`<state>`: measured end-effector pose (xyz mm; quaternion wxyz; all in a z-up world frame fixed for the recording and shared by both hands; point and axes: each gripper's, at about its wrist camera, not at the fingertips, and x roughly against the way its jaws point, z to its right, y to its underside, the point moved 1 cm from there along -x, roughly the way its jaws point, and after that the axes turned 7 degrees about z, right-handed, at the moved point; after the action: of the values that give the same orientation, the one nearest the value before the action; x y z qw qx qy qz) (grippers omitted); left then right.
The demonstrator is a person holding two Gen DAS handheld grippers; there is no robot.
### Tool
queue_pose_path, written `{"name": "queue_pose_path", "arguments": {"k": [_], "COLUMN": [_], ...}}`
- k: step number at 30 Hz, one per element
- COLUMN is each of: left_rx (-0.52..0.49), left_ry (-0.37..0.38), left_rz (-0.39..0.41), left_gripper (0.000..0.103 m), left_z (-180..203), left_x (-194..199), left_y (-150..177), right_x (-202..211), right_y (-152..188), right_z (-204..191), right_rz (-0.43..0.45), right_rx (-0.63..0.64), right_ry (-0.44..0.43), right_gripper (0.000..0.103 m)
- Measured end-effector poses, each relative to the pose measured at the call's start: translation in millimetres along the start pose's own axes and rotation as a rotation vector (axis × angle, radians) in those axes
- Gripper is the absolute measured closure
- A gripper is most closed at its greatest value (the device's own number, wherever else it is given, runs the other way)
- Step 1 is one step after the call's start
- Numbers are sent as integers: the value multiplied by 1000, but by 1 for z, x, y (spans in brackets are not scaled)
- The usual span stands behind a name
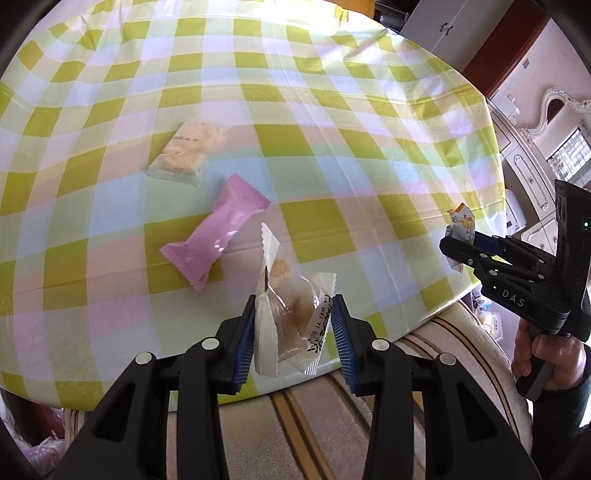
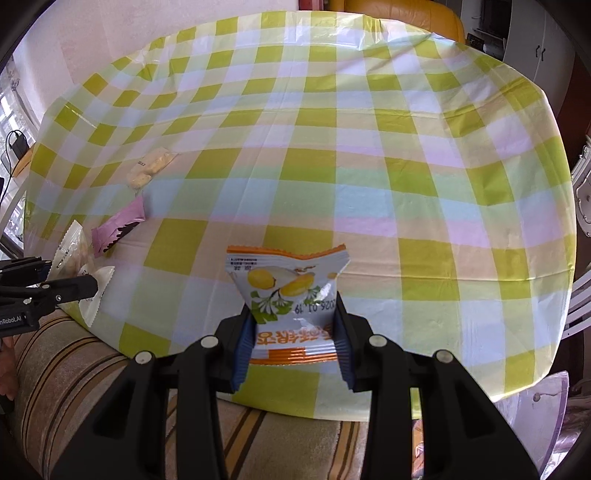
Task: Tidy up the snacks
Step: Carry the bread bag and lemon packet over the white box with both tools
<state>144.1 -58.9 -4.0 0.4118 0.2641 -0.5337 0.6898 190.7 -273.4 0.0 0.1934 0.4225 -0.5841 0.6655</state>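
My left gripper [image 1: 294,332] is shut on a clear-and-white packet of pale pastry [image 1: 288,314], held above the near edge of the checked table. A pink wrapped bar [image 1: 216,242] and a clear pack of pale biscuits [image 1: 184,153] lie flat on the cloth just beyond it. My right gripper [image 2: 294,334] is shut on a white and orange packet printed with yellow fruit [image 2: 290,291], also over the near table edge. From the left wrist view the right gripper [image 1: 456,245] shows at the right with its packet [image 1: 460,225]. The left gripper's fingers [image 2: 70,286] show at the right view's left edge.
A round table under a green, white and pastel checked plastic cloth [image 1: 332,110] fills both views. A striped cushioned seat [image 1: 295,424] lies below the near edge. A white cabinet [image 1: 447,26] and ornate white furniture [image 1: 554,110] stand at the right. A hand [image 1: 546,358] grips the right tool.
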Motion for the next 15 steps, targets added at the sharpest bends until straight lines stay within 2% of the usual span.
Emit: {"name": "queue_pose_path", "arguments": {"k": [15], "left_rx": [-252], "left_ry": [175], "left_rz": [-80], "left_gripper": [65], "left_z": [146], "left_x": [-46], "left_y": [-14], "right_x": [36], "right_y": [53], "right_z": [94], "right_rz": [-4], "right_rx": [-148], "right_ry": [169], "right_gripper": [64]}}
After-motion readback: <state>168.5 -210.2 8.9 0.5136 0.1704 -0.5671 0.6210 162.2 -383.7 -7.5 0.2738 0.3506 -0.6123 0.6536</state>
